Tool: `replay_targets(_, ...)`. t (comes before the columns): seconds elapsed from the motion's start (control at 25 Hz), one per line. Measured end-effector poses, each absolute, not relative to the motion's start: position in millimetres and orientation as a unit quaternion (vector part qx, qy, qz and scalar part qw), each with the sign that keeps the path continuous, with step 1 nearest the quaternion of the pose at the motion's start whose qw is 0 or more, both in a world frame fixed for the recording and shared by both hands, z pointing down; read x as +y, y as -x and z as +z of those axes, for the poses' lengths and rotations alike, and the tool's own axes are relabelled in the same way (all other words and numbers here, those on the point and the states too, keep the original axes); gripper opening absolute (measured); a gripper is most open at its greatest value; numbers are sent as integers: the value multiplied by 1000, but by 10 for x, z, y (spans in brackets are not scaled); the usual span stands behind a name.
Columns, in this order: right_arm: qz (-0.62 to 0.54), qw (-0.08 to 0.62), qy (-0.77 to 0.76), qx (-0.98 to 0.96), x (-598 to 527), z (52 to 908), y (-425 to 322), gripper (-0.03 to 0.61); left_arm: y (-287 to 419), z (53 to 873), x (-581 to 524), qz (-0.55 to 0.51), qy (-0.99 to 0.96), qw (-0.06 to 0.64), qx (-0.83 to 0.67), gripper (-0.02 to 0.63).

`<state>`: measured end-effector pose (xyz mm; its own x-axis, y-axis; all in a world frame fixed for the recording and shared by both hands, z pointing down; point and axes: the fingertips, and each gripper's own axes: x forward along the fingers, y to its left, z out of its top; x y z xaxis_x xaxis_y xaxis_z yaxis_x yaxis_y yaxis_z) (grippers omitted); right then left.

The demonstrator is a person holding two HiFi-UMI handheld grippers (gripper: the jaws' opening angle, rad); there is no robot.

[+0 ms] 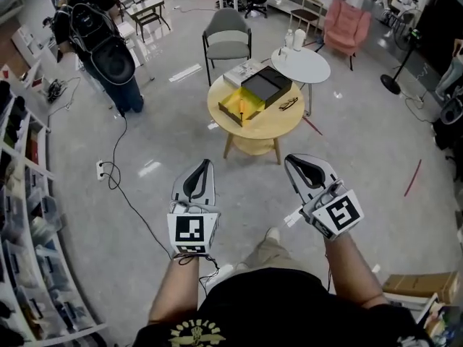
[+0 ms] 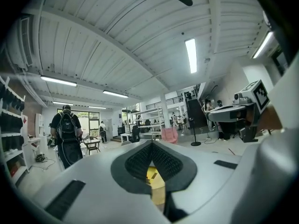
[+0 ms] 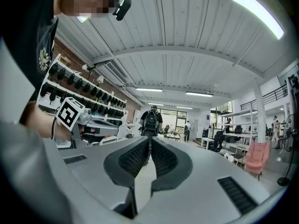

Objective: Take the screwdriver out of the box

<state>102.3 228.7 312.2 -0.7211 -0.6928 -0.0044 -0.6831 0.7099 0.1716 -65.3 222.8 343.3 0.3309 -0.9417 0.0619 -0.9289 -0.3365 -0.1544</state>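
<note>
Where the head view looks down past the person's two forearms, we see the left tool (image 1: 207, 163) and the right tool (image 1: 291, 160) held side by side above the glossy floor (image 1: 166, 136). Both point toward a round wooden worktop (image 1: 269, 127) that stands well apart from them. In the left gripper view we find the left tool (image 2: 151, 143) with its black ribbed pads meeting at the tips and nothing between them. The right gripper view shows the right tool (image 3: 149, 139) likewise closed tip to tip and empty. On the worktop lies the box (image 1: 233, 113), open, with a yellow inside and a black lid (image 1: 266, 85) resting against its far side. We note a small orange thing (image 1: 241, 107) in the yellow inside, too small to tell whether it is the screwdriver. A pair of glasses (image 1: 288, 104) lies just beside the lid. Behind the worktop stand a grey chair (image 1: 227, 35) and a white side table (image 1: 302, 65), and a person with a backpack (image 1: 101, 45) stands at the far left.
</note>
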Motion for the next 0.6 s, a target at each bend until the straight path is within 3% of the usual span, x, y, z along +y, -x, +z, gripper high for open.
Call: replay_targets(0.6, -50, 36, -392, -918, 1249, 3298, -1305, 15, 501, 3425, 1406, -49, 809, 50, 584, 14)
